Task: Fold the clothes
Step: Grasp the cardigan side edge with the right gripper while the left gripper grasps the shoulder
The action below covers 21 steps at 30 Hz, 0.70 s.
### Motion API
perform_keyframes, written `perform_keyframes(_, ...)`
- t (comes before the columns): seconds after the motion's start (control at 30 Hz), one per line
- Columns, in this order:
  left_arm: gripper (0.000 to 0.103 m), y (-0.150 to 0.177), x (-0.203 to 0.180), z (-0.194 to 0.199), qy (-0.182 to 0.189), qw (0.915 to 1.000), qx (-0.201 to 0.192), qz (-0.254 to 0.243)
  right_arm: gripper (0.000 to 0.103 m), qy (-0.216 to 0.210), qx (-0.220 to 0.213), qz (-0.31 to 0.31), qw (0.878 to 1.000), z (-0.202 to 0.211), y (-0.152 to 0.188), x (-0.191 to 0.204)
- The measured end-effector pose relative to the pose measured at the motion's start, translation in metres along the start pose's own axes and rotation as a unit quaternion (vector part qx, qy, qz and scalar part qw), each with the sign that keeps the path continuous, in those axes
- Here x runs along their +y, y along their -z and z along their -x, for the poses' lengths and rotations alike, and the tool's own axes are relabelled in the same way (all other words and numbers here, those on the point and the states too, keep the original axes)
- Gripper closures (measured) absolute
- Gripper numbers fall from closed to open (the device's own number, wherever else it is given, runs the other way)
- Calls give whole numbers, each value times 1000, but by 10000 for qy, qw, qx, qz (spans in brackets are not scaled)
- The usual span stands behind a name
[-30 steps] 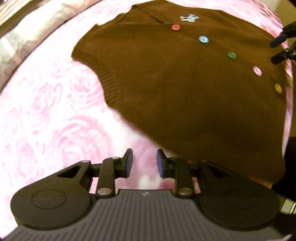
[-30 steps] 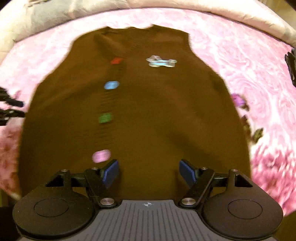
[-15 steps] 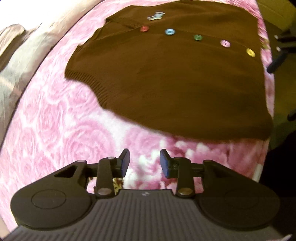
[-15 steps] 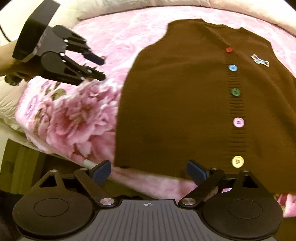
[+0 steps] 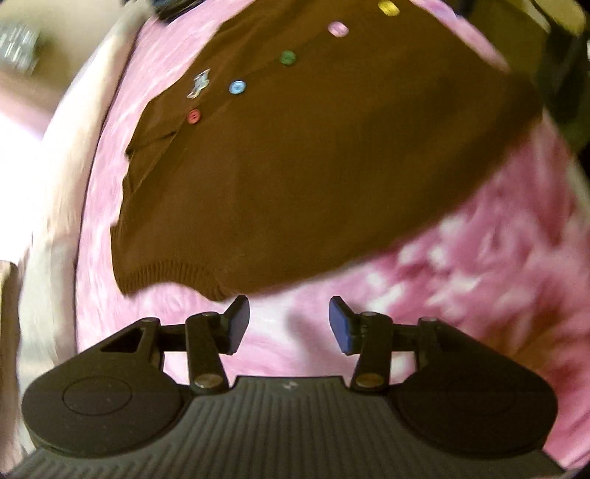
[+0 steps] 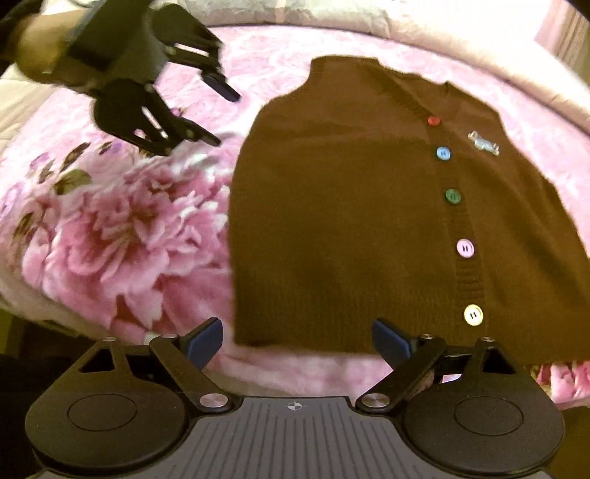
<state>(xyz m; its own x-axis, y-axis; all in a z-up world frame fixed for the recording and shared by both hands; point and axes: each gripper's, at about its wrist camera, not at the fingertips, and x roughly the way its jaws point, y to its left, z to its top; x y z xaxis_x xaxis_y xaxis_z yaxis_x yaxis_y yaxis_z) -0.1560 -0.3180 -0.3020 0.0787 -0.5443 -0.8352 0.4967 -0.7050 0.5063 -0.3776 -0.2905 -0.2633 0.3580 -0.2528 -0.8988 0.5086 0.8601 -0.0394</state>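
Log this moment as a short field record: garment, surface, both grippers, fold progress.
garment: brown knit vest, spread flat, buttoned front up
buttons: red, blue, green, pink, yellow, neckline to hem
surface: pink floral blanket
left gripper: open, empty, near the vest's shoulder
right gripper: open, empty, at the hem
fold progress: no fold visible

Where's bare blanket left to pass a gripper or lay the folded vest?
The widest bare blanket lies beside the vest on its plain side, under the open left gripper. A thin strip runs between the hem and the open right gripper. Past the collar, a band reaches the pale bedding. The vest fills the rest.
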Motion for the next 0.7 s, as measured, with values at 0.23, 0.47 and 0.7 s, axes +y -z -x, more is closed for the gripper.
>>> perform_keyframes(0.23, 61, 13, 12, -33, -177, 9884, -662, -1354, 28, 371, 189, 247, 9988, -28, -6, 28)
perform_keyframes(0.47, 97, 4, 37, -52, 151, 9911, -777, -1067, 74, 601, 375, 358, 9968, -55, -14, 45)
perform_keyframes(0.7, 99, -23, 84, -13, 150, 9930, -1055, -506, 98, 319, 164, -592, 9976, -5, -38, 5)
